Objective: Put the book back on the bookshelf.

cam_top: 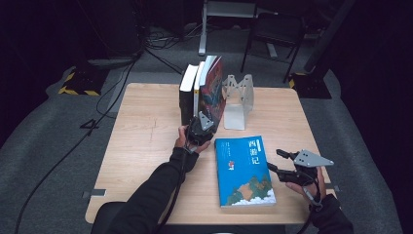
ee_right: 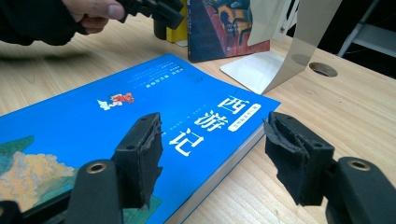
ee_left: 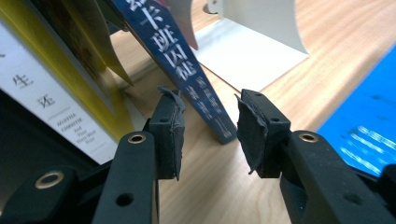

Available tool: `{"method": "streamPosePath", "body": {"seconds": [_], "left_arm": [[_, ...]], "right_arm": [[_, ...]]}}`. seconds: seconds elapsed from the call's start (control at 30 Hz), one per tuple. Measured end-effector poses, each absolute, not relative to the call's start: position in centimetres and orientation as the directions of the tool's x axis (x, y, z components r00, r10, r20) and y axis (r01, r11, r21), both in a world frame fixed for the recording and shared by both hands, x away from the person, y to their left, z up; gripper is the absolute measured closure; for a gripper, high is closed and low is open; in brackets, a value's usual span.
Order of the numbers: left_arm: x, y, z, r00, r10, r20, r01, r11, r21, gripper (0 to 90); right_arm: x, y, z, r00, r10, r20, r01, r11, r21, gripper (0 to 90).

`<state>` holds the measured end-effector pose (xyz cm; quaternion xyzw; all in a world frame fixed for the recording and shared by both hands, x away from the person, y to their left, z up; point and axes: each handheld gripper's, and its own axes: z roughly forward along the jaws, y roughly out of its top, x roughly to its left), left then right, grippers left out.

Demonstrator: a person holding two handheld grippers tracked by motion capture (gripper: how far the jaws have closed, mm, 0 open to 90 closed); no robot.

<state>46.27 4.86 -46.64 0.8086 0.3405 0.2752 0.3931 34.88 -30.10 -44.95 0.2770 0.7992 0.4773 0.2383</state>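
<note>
Left gripper at the leaning book, right gripper waiting by the blue one

The left gripper (ee_left: 208, 135), jaws apart, flanks the dark-spined book (ee_left: 187, 70) leaning toward the bookend (cam_top: 237, 100) at one o'clock; its forearm reaches up from six. The right gripper (ee_right: 212, 156), jaws apart, holds nothing, level at three o'clock of the flat blue book (cam_top: 242, 170).

My table (cam_top: 146, 146) is pale wood, matt, with fine grain. The blue book (cam_top: 242, 170) at its 5 o'clock has a smooth, slightly glossy paper cover. The bookend (cam_top: 238, 100) at 12 looks like matt off-white metal. My gripper pads (ee_left: 170, 135) are black, rough and frayed, on smooth black plastic.
</note>
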Motion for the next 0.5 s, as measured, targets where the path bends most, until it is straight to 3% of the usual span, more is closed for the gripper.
{"method": "streamPosePath", "body": {"seconds": [0.33, 0.5], "left_arm": [[44.3, 6.4, -46.5, 0.684, 0.703, 0.192, 0.299, -0.511, 0.806, 56.6], [42.3, 7.3, -46.4, 0.765, 0.608, 0.213, 0.238, -0.575, 0.783, 54.5]], "right_arm": [[34.7, -29.9, -45.1, -0.743, 0.659, -0.115, 0.224, 0.407, 0.886, 36.8], [33.9, -30.0, -45.1, -0.757, 0.645, -0.106, 0.232, 0.417, 0.879, 36.9]]}}
